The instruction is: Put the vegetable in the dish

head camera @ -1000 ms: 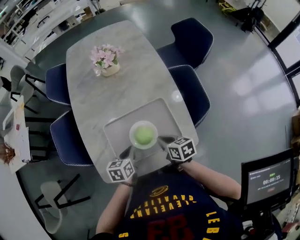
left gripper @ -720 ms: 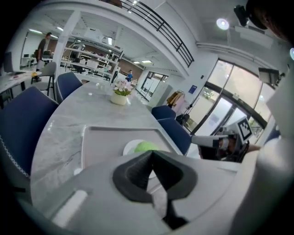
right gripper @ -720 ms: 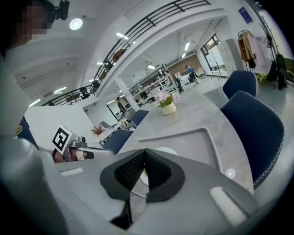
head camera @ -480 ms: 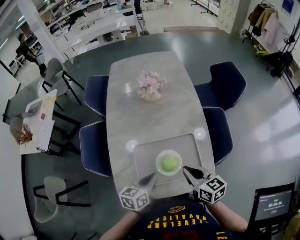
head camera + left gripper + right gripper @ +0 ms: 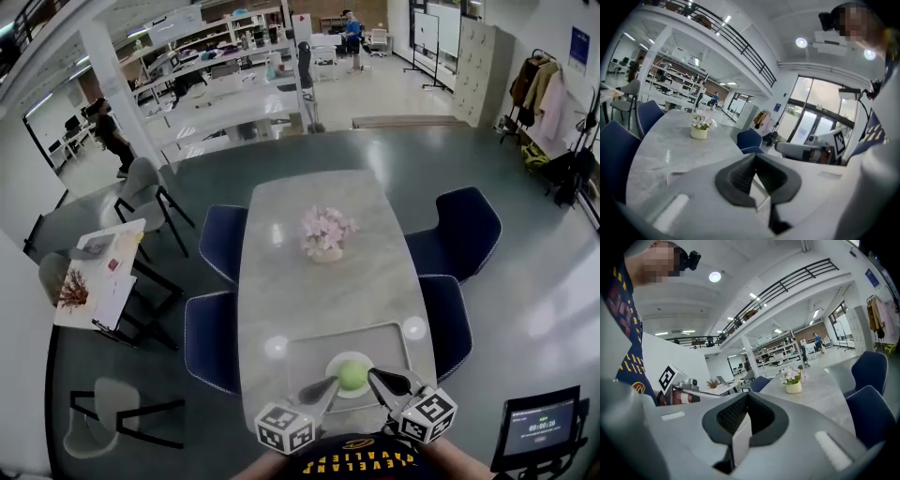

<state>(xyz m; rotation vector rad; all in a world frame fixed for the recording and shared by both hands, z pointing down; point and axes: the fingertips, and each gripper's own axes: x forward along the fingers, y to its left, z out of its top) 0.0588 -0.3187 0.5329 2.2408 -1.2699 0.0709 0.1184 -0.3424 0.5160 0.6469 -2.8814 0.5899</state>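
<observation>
A round green vegetable [image 5: 352, 375] lies in a small white dish [image 5: 334, 372] on a grey tray [image 5: 307, 352] at the near end of the marble table. My left gripper [image 5: 332, 383] sits just near-left of the dish, shut and empty. Just near-right of the dish, my right gripper [image 5: 375, 376] is also shut, with nothing in it. In the left gripper view the jaws [image 5: 754, 157] meet in a point above the table. The right gripper view shows its jaws [image 5: 746, 397] closed the same way. Neither gripper view shows the dish.
A pot of pink flowers [image 5: 326, 235] stands mid-table, also seen as the flower pot [image 5: 699, 127] and the flower pot [image 5: 793, 381]. Blue chairs [image 5: 212, 337] [image 5: 448, 317] line both long sides. A monitor [image 5: 536, 429] stands at the lower right.
The head view has tilted up, so the table sits lower and smaller in frame. Both grippers stay shut beside the dish, and the vegetable stays in it.
</observation>
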